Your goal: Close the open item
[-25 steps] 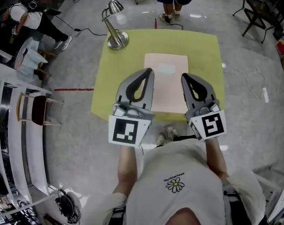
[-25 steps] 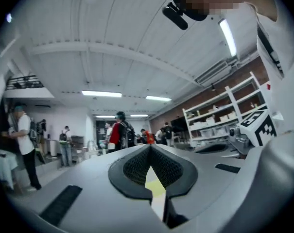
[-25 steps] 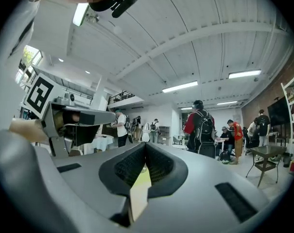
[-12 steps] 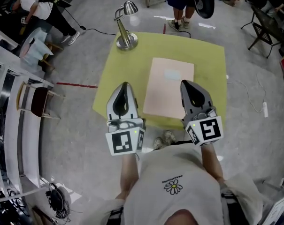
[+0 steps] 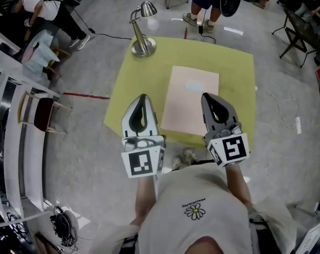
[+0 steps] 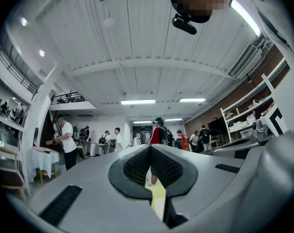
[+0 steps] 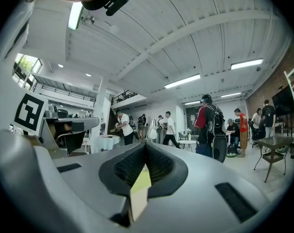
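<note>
Pink folder (image 5: 186, 110), pale label (image 5: 194, 85) unreadable

Both grippers are out front, side by side and well apart. The left gripper (image 5: 142, 97) points ahead, jaws pressed together with nothing between them, its marker cube (image 5: 143, 163) facing up. The right gripper (image 5: 206, 96) mirrors it, jaws closed tip to tip and empty. The left forearm (image 5: 143, 194) and right forearm (image 5: 238, 180) run bare back to the torso.
</note>
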A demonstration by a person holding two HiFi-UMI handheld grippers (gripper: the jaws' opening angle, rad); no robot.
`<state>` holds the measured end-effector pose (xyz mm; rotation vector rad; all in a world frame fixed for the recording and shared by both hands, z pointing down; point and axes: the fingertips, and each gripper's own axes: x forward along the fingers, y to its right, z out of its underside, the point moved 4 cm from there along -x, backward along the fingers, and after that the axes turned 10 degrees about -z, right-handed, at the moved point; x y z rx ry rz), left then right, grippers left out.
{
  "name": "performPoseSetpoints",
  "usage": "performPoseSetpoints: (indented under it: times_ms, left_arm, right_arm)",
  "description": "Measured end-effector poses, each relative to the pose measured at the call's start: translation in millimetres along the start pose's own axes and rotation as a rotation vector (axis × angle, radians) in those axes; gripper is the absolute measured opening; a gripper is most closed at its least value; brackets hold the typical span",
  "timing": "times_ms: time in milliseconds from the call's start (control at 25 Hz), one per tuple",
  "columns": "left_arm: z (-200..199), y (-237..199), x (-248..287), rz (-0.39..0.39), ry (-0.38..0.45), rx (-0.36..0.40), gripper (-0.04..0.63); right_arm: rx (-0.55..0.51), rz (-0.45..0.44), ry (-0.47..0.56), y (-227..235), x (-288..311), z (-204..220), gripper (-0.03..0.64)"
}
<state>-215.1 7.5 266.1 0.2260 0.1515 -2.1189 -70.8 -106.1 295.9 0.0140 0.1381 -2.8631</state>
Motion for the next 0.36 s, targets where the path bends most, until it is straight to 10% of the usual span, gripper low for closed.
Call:
performPoseSetpoints:
  times_ms: [360]
  left_arm:
    - [4.8,-1.7,2.2,-0.004,-0.027,0.036,0.014]
  right_arm:
    - [-0.002,-0.006,-0.006,1.6,0.6,0.3,0.012]
